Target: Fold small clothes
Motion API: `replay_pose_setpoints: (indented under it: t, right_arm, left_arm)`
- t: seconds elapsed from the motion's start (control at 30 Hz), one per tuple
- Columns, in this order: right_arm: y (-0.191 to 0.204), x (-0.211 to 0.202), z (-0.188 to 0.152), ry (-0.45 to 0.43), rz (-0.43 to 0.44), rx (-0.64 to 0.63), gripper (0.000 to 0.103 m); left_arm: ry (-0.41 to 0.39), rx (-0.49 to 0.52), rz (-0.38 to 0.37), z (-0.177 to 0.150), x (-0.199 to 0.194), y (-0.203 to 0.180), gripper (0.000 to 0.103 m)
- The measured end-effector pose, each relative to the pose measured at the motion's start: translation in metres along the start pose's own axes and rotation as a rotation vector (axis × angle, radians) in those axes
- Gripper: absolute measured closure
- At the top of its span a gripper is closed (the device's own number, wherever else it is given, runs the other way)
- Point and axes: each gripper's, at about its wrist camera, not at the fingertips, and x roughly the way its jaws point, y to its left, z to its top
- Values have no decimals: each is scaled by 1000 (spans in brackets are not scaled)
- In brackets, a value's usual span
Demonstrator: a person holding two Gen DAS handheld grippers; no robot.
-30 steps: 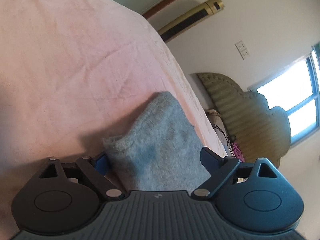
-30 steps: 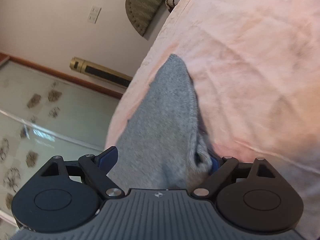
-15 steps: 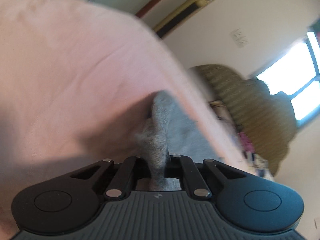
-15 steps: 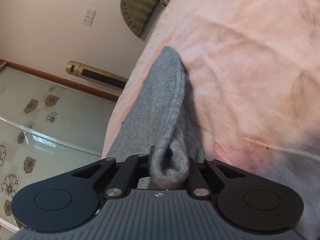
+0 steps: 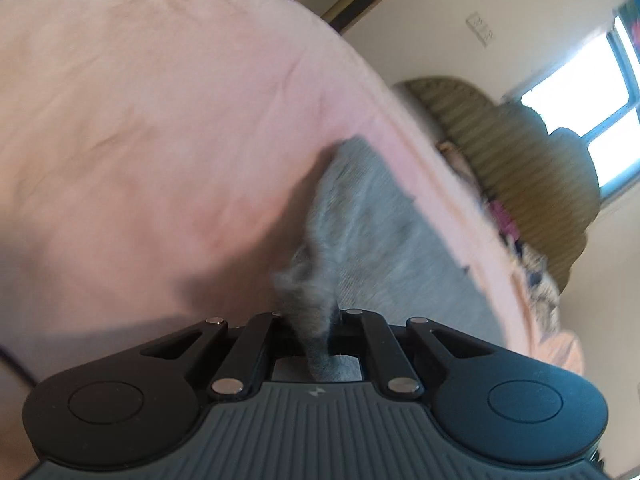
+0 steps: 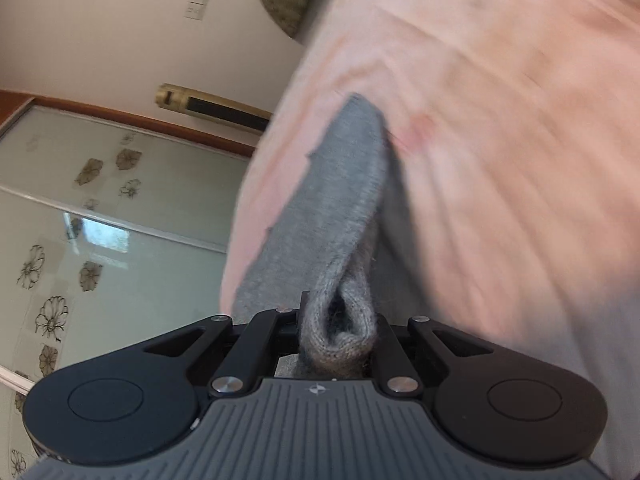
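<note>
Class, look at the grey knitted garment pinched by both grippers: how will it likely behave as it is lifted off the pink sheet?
The grey knitted garment bunches between shut jaws, so it is probably floppy and will sag. Its fuzzy knit likely resists slipping.

Cream walls (image 6: 100, 32), bright window (image 5: 600, 92), floral glass panels (image 6: 100, 208)

Both wrist views close, angled down, sharing grey garment (image 5: 360, 232) on pink sheet (image 6: 500, 140)

You have no words, numbers or brand names to read anywhere. The only mark is a small pale emblem, no letters, moulded on the ribbed grey body of each hand-held gripper: left hand-held gripper (image 5: 316, 334), right hand-held gripper (image 6: 338, 330). The wall plate (image 5: 479, 29) is too blurred to read.
</note>
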Motion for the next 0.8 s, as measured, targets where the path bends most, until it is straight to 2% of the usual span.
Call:
replay_pose_setpoints:
  t: [0.07, 0.13, 0.17, 0.2, 0.23, 0.27, 0.3, 0.33, 0.37, 0.43, 0.47, 0.5, 0.57, 0.7, 0.8]
  right_arm:
    - [-11, -1, -8, 32, -41, 35, 87]
    - [-5, -8, -6, 20, -69, -3, 80]
    - [1, -15, 0, 1, -71, -27, 60]
    - [9, -25, 8, -39, -68, -61, 30]
    - [20, -34, 16, -94, -75, -116, 19]
    - [33, -41, 25, -144, -89, -192, 10]
    - [46, -42, 35, -166, -102, -272, 10]
    - [58, -39, 46, -173, -120, -339, 10]
    - [66, -31, 59, -177, -141, -388, 10]
    - [77, -3, 90, -158, -170, -454, 12]
    - [82, 16, 104, -147, -200, -496, 13]
    - [85, 37, 115, -125, -241, -538, 13]
    - [88, 79, 130, -91, -359, -601, 16]
    - [92, 136, 136, 5, -424, -689, 18]
    - [92, 161, 134, 41, -441, -726, 19]
  left_arm:
    - [-27, 67, 27, 3, -6, -1, 91]
    - [-49, 113, 38, 14, -19, -3, 66]
    - [-82, 129, 41, 20, -28, -3, 59]
    - [-136, 151, 48, 25, -40, -3, 46]
    - [-204, 184, 65, 33, -49, -5, 36]
    - [-271, 222, 86, 42, -57, -7, 34]
    - [-334, 258, 116, 52, -59, -14, 33]
    - [-357, 300, 144, 63, -53, -23, 33]
    - [-342, 357, 165, 74, -39, -33, 33]
    - [-275, 462, 239, 91, 7, -55, 33]
    - [-203, 505, 262, 98, 36, -65, 33]
    - [-134, 522, 275, 105, 63, -73, 33]
    - [-51, 535, 266, 112, 105, -86, 33]
    - [-15, 619, 220, 110, 145, -116, 33]
    - [34, 676, 256, 109, 172, -127, 33]
